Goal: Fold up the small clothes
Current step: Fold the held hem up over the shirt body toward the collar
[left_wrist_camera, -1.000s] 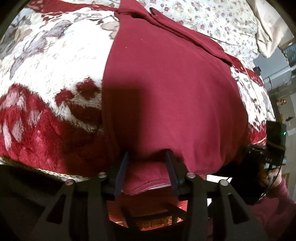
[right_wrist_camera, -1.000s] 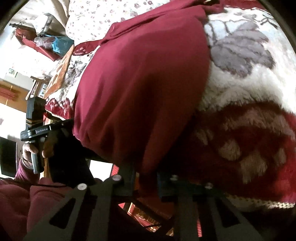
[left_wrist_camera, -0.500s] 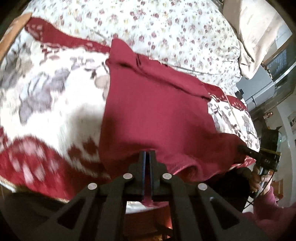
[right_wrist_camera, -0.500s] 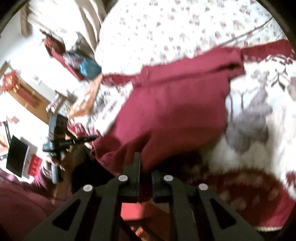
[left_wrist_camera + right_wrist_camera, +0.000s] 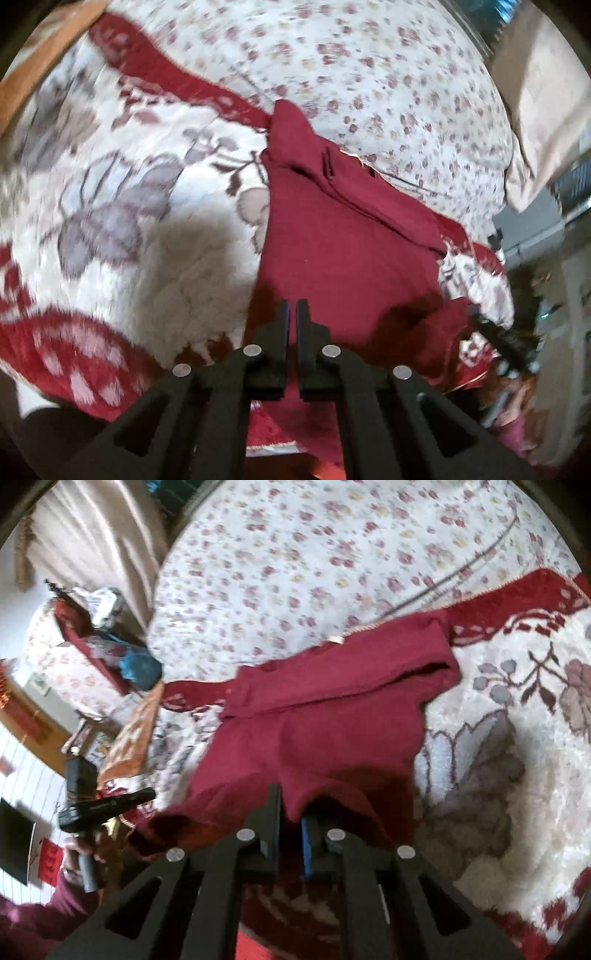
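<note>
Maroon garment (image 5: 343, 258), no legible label

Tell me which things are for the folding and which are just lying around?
For the folding:
dark red garment
left gripper
right gripper

Just lying around:
fleece flower blanket
flowered sheet
blue bag

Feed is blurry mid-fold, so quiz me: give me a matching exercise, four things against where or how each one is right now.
Things:
1. left gripper
2. maroon garment
3. plush red-and-white blanket
4. small-flowered sheet

States:
A. lies under the garment, large grey flower pattern
B. shut on the garment's near edge
C. far side of the bed, beyond the garment
D. near edge lifted, far part lying on the bed

Pairs: 1-B, 2-D, 3-A, 4-C
</note>
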The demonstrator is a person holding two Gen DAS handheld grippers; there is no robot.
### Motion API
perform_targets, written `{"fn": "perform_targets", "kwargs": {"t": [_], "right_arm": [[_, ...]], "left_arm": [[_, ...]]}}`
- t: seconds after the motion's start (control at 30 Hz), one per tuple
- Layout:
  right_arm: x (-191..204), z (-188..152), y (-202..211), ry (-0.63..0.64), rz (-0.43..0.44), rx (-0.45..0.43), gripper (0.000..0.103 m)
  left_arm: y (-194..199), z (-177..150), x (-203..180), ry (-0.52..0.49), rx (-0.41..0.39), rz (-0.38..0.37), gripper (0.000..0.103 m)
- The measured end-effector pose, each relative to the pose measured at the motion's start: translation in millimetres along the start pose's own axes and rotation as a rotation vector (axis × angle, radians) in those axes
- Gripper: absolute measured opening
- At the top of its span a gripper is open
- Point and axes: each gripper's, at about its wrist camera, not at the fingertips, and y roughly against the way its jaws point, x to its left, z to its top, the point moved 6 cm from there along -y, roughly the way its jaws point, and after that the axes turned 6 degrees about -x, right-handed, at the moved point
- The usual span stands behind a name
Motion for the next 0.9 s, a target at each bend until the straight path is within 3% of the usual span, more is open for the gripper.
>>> {"fn": "perform_targets", "kwargs": {"t": [0.1, 0.17, 0.33, 0.5, 0.63, 0.77, 0.83, 0.9], "right_arm": [[-7, -5, -10, -0.026, -0.023, 0.015, 0.008], [-6, -7, -9, -0.032, -0.010, 0.017, 0.008], [-3, -12, 2, -0.024, 0.008, 0.024, 0.009], [-5, -16, 5, -0.029, 0.011, 0.027, 0.009], [-8, -18, 5, -0.036, 0.013, 0.036, 0.009], [-8, -21, 7, -0.044, 0.023, 0.043, 0.009], [-6, -25, 9, -0.046, 0.037, 0.057, 0.013], [-5, -28, 12, -0.058, 0.057, 0.074, 0.017]], "left_arm": [[13, -13, -1, -0.009, 0.031, -0.040, 0.000], [19, -23, 1, 0.017, 0.064, -0.075, 0.009], [17, -45, 16, 0.216, 0.119, -0.198, 0.034], [3, -70, 22, 0.347, 0.148, -0.241, 0.045], [-10, -80, 9, 0.410, 0.166, -0.323, 0.046], [-24, -81, 0, 0.411, 0.171, -0.330, 0.045], [-27, -82, 1, 0.408, 0.181, -0.323, 0.032], [-28, -84, -1, 0.373, 0.199, -0.301, 0.025]]}}
